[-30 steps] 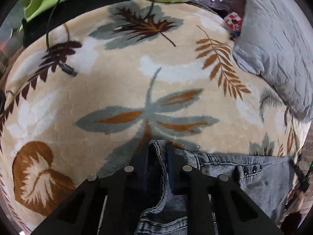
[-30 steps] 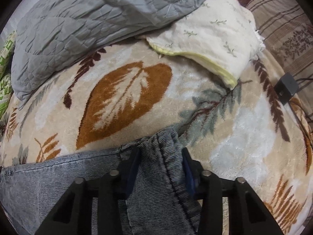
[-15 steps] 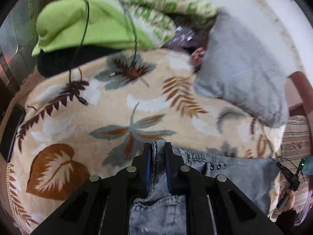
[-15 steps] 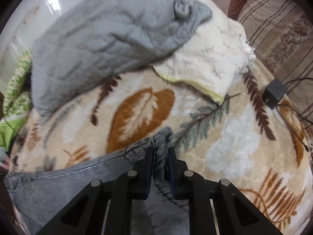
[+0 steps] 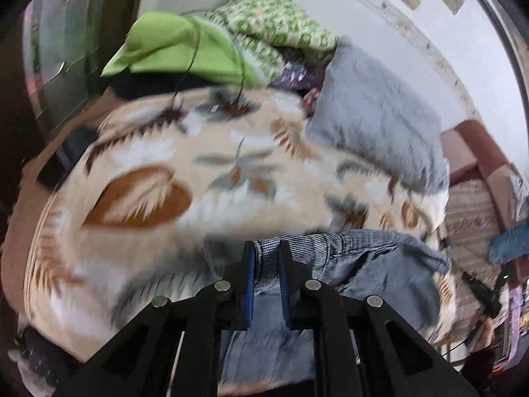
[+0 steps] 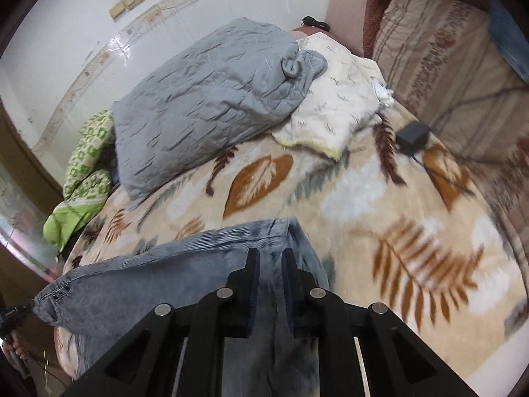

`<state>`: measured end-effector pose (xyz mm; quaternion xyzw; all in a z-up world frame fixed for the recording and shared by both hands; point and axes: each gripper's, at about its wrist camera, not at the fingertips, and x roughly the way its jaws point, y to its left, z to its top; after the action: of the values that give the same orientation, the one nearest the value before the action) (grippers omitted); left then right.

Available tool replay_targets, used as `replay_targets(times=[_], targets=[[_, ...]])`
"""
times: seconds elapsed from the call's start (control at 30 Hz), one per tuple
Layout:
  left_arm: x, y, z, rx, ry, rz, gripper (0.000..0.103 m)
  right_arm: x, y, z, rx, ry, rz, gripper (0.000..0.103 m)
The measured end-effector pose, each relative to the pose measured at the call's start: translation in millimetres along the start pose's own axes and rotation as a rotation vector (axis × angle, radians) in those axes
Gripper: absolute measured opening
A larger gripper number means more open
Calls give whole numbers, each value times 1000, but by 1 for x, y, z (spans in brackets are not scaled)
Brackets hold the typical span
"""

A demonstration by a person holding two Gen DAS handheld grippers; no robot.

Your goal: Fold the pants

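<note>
The pants (image 5: pixel 363 264) are grey-blue denim jeans, held up off a leaf-patterned beige blanket (image 5: pixel 165 172). My left gripper (image 5: pixel 266 248) is shut on one corner of the waistband. My right gripper (image 6: pixel 269 254) is shut on the other corner of the pants (image 6: pixel 148 284). The denim stretches between the two grippers and hangs down below them. The lower part of the pants is hidden under the gripper bodies.
A grey quilted pillow (image 6: pixel 211 99) and a cream pillow (image 6: pixel 334 112) lie at the back of the bed. Green bedding (image 5: pixel 185 49) is piled at the far left. A black charger (image 6: pixel 413 134) with cable lies on the blanket (image 6: pixel 363 198). A striped cushion (image 6: pixel 446 59) stands at right.
Both grippers closed fully on the waistband and lifted it well above the blanket. The views pulled back and up, so the bed looks smaller and the wall shows.
</note>
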<state>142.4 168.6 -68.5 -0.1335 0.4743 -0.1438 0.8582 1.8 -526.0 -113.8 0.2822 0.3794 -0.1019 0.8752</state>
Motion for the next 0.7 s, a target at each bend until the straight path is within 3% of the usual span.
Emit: replay_targets(times=[0.1,0.17,0.27,0.37,0.53,0.7], targets=[[8,13,-38,2,53,24,13,-15,-12,-34,6,20,2,15],[20,23,-63,-4,109,45,13,-13,-23,-55,33,79,15,15],[37,37,-86,-53,166,57,13,-2,-51,-75,193,157,110,15],[42,37,-94,-60,156,69,13,7,-70,-87,336,148,192,16],[46,36,-98,-56,163,83,14,28,-70,-104,362,217,146,20],[50,41,-100,-70,170,77,14,36,-91,-127,505,234,179,22]])
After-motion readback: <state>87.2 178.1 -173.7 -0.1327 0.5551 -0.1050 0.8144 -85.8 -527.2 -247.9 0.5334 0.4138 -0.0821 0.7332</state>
